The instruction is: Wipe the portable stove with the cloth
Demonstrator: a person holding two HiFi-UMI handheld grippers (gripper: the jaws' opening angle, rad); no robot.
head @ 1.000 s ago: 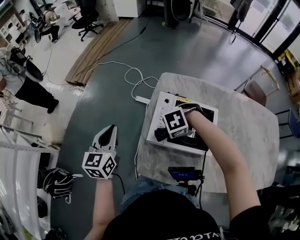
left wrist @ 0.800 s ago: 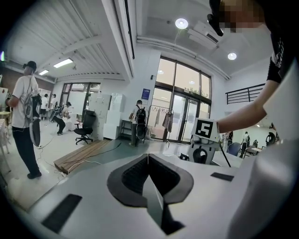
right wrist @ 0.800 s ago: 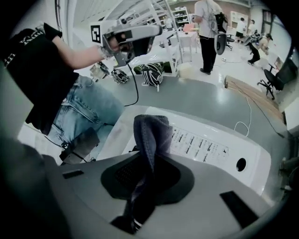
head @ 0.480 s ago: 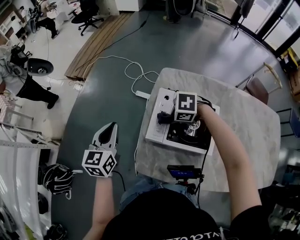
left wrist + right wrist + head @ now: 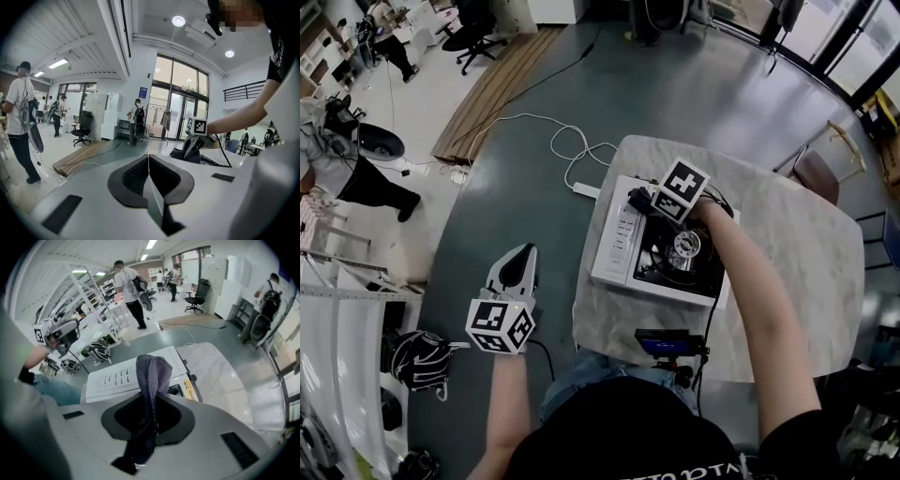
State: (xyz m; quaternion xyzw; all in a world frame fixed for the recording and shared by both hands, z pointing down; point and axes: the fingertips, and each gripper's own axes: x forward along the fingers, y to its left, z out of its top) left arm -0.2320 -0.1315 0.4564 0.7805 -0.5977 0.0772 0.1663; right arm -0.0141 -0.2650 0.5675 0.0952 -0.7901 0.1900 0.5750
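The white portable stove [image 5: 619, 242] with its black burner [image 5: 680, 251] sits on the marble table [image 5: 787, 244]. My right gripper [image 5: 641, 200] is over the stove's far left corner, shut on the dark grey cloth [image 5: 636, 197]. In the right gripper view the cloth [image 5: 153, 371] sticks up from the gripper [image 5: 151, 398], folded over, with the stove's white vented panel [image 5: 117, 377] just beyond it. My left gripper [image 5: 517, 270] hangs over the floor left of the table. It is shut and empty [image 5: 148, 157].
A white power strip [image 5: 585, 192] and looped cable [image 5: 567, 150] lie on the floor by the table's far left corner. A small black device [image 5: 670, 347] sits at the table's near edge. A chair [image 5: 814, 176] stands at the right, a black-and-white bag [image 5: 417, 361] on the floor at left.
My right gripper has swept the cloth from the stove's near left part across to its far left corner, so the burner now shows. The left gripper has stayed put.
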